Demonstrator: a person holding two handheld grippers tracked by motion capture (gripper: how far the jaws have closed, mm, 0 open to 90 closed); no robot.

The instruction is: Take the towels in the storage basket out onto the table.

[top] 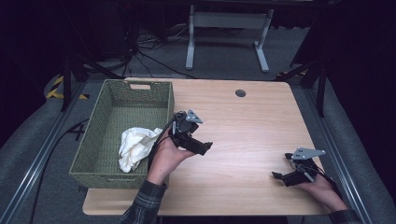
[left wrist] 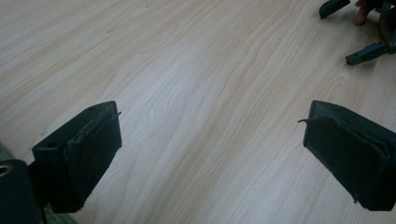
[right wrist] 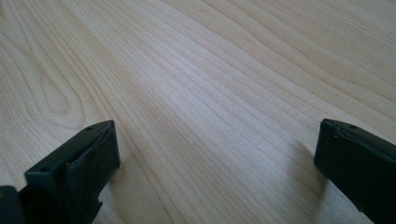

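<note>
A crumpled white cloth (top: 134, 148) is seen lying inside a green woven basket (top: 110, 168), against the wall nearest the middle of the table. The basket is set on the left part of a light wooden table (top: 247, 126), with 1 handle slot cut in its far wall.

Just beside the basket's right wall, the left gripper (top: 207, 146) is held above the tabletop, pointed away from the cloth toward the middle of the table. In the left gripper view its 2 jaws are spread wide, with bare wood between them and nothing gripped.

Well apart, near the table's right front corner, the right gripper (top: 279, 166) is held low over the wood in the person's right hand (top: 322, 185). Its 2 jaws are likewise spread wide and empty in the right gripper view.

The cloth is judged to be already placed in the basket, so the step in hand appears to be the release or a pause after it. If more work is meant for the cloth, the left gripper would need to be turned back over the basket's rim and lowered onto a raised fold.
</note>
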